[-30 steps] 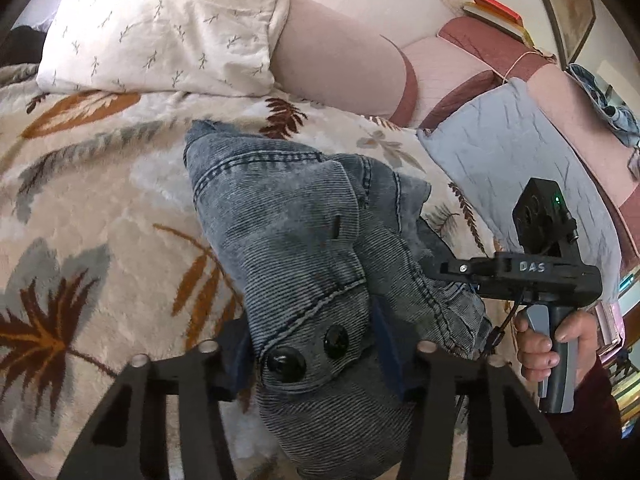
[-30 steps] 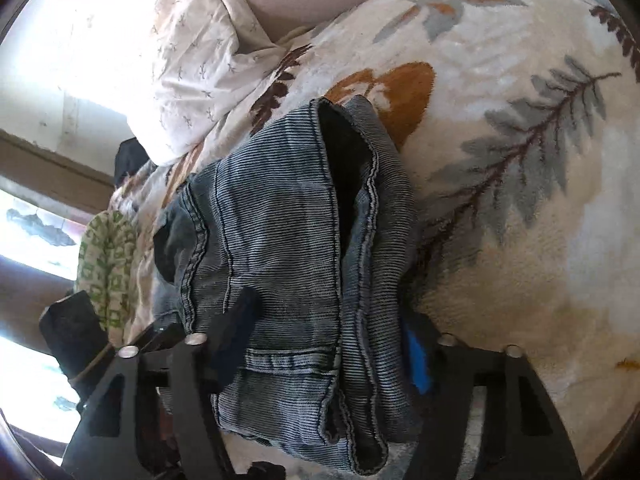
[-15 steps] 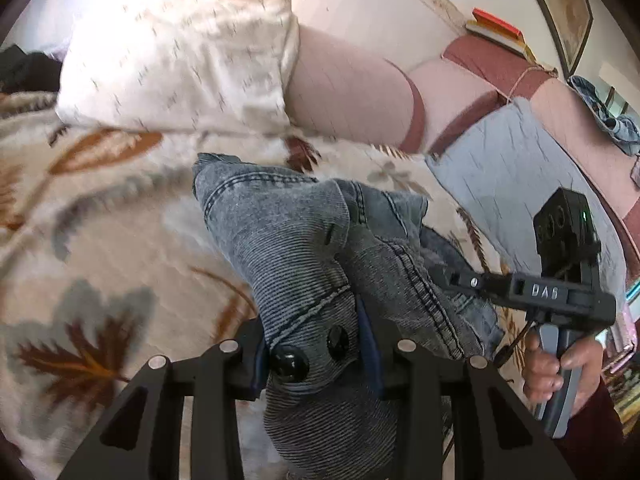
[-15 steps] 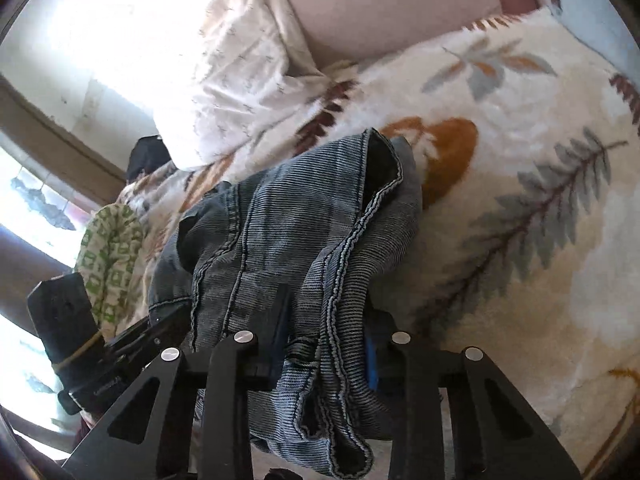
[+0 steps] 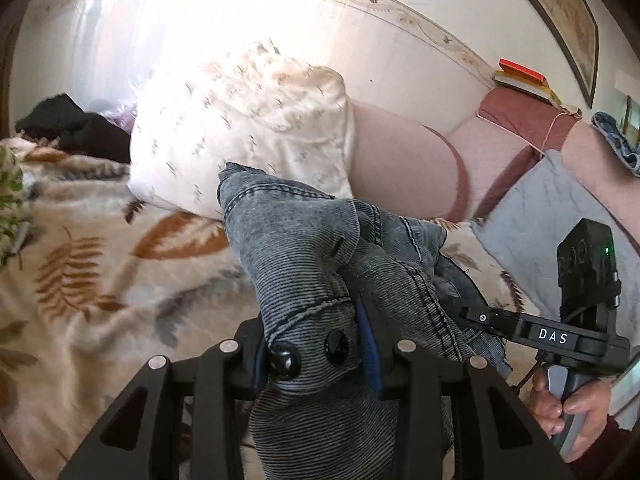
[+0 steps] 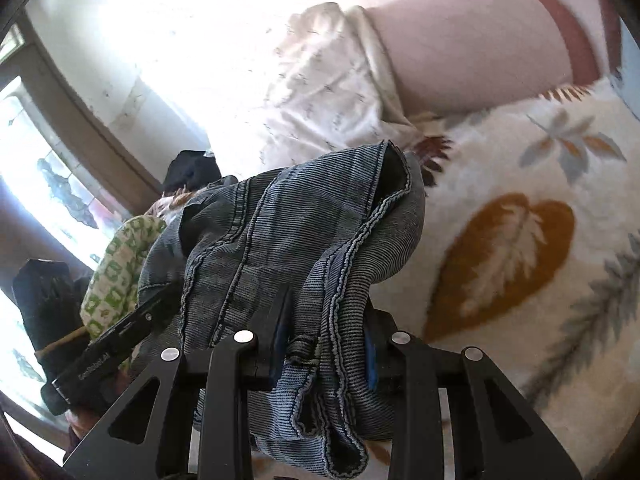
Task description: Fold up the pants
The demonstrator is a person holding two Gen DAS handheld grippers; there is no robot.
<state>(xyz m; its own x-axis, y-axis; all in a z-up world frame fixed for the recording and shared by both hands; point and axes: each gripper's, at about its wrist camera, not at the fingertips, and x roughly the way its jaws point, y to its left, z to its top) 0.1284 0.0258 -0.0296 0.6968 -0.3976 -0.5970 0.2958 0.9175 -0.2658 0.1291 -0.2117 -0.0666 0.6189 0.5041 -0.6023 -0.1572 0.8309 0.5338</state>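
Note:
The pants are grey-blue denim jeans [image 5: 308, 248], bunched and lifted off the leaf-print blanket [image 5: 80, 272]. My left gripper [image 5: 316, 348] is shut on the waistband end with two black buttons. My right gripper [image 6: 324, 340] is shut on another waistband part of the jeans [image 6: 288, 232], near a belt loop. The right gripper's body also shows in the left wrist view [image 5: 552, 336], held by a hand at the right. The left gripper's body shows in the right wrist view [image 6: 104, 352] at the lower left. The legs hang below and are hidden.
A white patterned pillow [image 5: 244, 136] and a pink bolster [image 5: 404, 160] lie behind the jeans. A grey quilted cloth [image 5: 560, 208] is at the right. Dark clothing [image 5: 72, 128] and a green-white cloth [image 6: 116, 272] lie at the left. Books [image 5: 520, 76] sit on the headboard.
Both grippers have closed on the jeans' waistband and lifted it up off the blanket. The views have tilted upward toward the pillow and wall.

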